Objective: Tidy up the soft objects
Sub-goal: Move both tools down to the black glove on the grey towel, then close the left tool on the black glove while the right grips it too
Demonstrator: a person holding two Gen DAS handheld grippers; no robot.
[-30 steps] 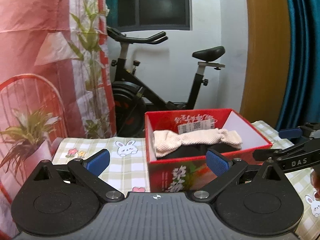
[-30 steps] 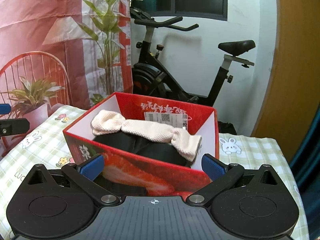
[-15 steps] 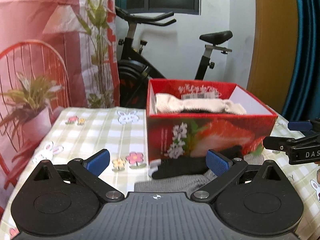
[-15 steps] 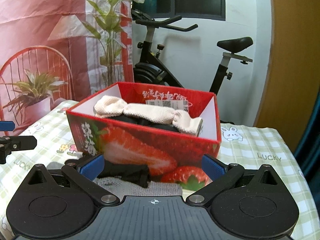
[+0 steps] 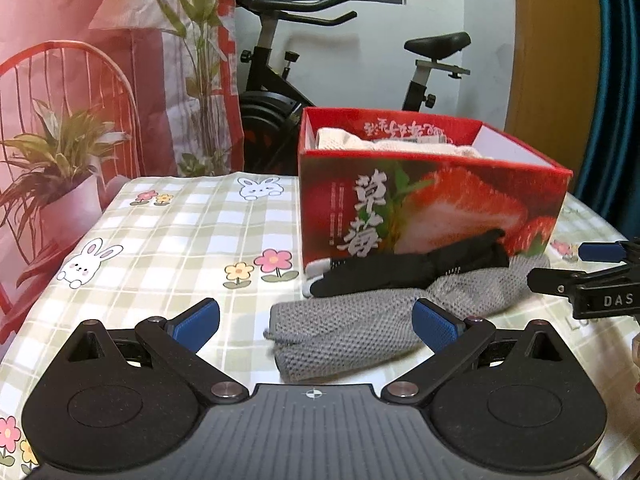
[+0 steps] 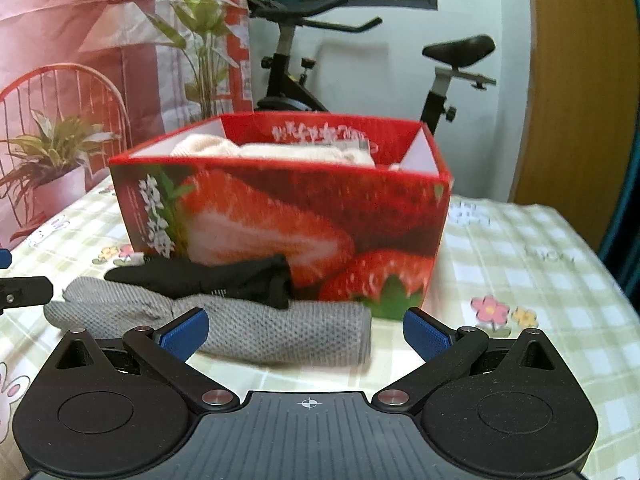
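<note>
L grip jaws spread, empty | R grip same | gray towel roll on cloth just ahead of both, between L pads, long axis crosswise | black sock beyond, at strawberry box | L nearer, my guess

The box carries large white Chinese characters, 草莓, on its near face, left of the strawberry picture, with a column of small print beside them too small to read. White script on its far inner wall appears upside down and unreadable. The right hand-held gripper bears the white letters "DAS".
</note>
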